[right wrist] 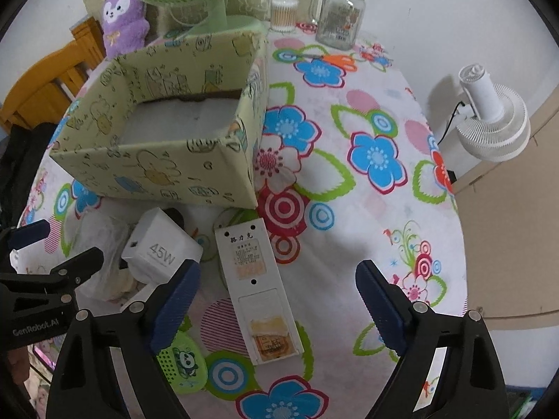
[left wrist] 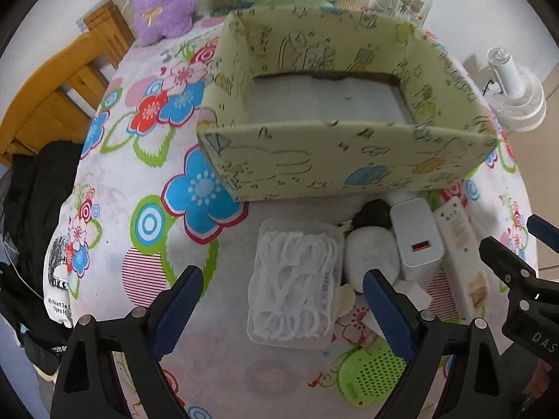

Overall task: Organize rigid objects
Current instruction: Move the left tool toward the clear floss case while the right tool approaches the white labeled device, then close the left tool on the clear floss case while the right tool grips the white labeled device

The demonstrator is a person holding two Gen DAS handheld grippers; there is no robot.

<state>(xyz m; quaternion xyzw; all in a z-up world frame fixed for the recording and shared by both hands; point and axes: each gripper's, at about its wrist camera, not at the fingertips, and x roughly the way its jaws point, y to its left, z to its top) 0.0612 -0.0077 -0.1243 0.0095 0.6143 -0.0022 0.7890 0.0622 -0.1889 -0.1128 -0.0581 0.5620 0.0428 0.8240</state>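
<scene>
Left gripper (left wrist: 283, 310): you are aiming steeply down, jaws wide, straddling the clear floss-pick box (left wrist: 297, 282) untouched | right gripper (right wrist: 277, 300): you are angling down, jaws wide, over the white remote (right wrist: 260, 293) | patterned box (right wrist: 157, 167) sitting at 11 o'clock.

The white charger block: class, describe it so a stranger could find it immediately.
Find the open pale-green cartoon-print box on the floral tablecloth. In the cluster just in front of it, the white charger block lies left of the long white remote-like slab. Only it is cube-shaped and marked 45W.
</scene>
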